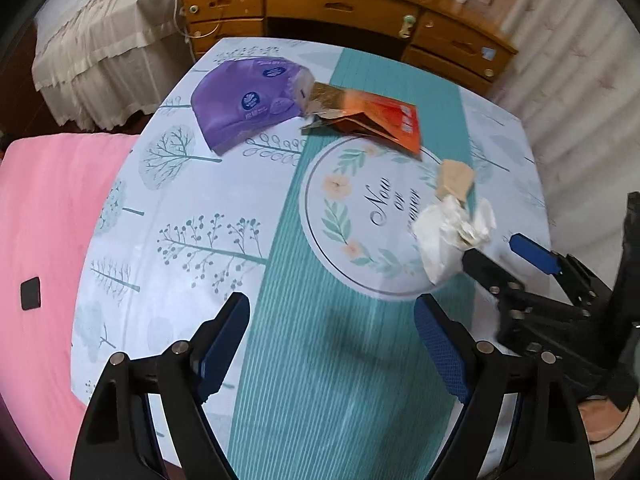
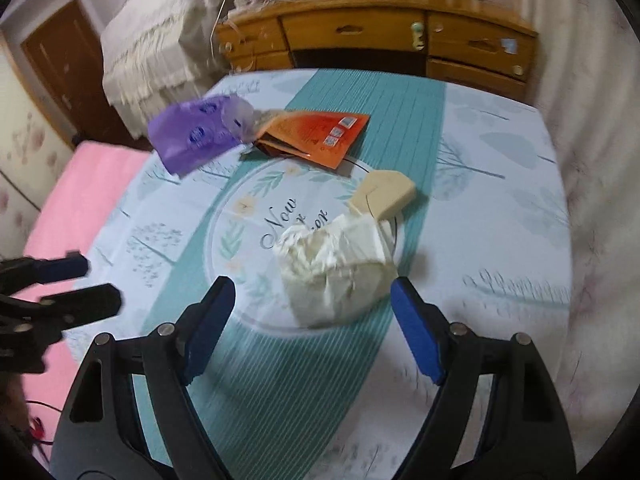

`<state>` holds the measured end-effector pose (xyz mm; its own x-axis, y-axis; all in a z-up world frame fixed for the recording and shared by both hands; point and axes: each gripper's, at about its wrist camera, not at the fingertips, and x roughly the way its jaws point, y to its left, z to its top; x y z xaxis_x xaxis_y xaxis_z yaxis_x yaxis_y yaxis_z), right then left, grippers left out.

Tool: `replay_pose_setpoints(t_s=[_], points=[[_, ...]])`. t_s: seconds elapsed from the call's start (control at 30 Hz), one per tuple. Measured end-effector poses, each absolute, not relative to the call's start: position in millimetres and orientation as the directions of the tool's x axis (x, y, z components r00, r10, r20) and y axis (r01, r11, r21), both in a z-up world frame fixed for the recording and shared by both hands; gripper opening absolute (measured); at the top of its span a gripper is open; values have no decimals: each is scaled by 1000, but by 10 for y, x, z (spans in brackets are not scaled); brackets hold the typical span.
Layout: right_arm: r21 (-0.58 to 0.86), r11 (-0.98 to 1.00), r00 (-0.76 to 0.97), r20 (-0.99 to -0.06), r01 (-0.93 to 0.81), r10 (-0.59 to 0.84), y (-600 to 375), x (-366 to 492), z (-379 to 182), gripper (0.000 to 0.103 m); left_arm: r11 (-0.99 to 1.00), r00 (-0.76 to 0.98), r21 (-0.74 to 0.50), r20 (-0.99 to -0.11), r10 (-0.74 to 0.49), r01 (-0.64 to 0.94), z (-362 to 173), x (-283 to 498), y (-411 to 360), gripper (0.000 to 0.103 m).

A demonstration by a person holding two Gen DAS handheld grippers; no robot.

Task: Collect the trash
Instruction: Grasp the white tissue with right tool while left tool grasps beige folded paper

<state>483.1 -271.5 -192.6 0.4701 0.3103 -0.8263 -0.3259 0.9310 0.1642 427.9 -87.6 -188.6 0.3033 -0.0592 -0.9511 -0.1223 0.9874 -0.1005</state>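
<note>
1. A tabletop (image 1: 180, 264) covered by a printed cloth with trees, a teal stripe and a round floral emblem is seen from both wrist views.
2. The left tongs (image 1: 332, 344) are held wide apart above the teal stripe – nothing is gripped between them.
3. The right tongs (image 2: 312, 320) are also spread wide; a crumpled white paper wad (image 2: 336, 268) lies on the emblem just ahead of them, between the lines of the two fingers, and no pad is seen pressing on it.
4. A beige folded paper piece (image 2: 384, 196) is found just beyond the wad, touching or nearly touching it.
5. Farther back, an orange packet (image 2: 320, 136) lies flat, with a purple plastic wrapper (image 2: 192, 136) at its left end – the two overlap slightly.
6. A wooden desk with drawers (image 1: 348, 8) is seen behind the tabletop, and a pink bed cover (image 1: 44, 216) at the left.
</note>
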Motion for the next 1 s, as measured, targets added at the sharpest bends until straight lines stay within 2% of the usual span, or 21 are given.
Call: replay_pose_setpoints(t_s=[0.2,0.23,0.3,0.4,0.7,1.0], points=[[88,925,419,-873,-369,250,-2544,5119,-2345,76,980,283,-87,-959,-34,-177,-2045,4480,-776,86],[88,924,410,-878,-373,249,-2538,5137,-2394,74,980,278,-84,-960,-31,-183,-2068,4509,-769,86],[86,921,391,-887,-380,245,-2535,5146,-2490,56,979,269,-82,-963,-30,-186,-2105,4554,-773,86],[126,916,388,-878,-380,281,-2604,5126,-2503,51,981,261,-78,-965,-30,-175,-2148,4623,-819,86],[221,921,396,-852,-322,343,-3005,5058,-2294,47,996,251,-62,-967,-45,-59,-2212,4908,-1272,86],[204,961,483,-833,-186,270,-3582,5255,-2187,47,996,229,-80,-970,-83,26,-2355,5333,-1869,86]])
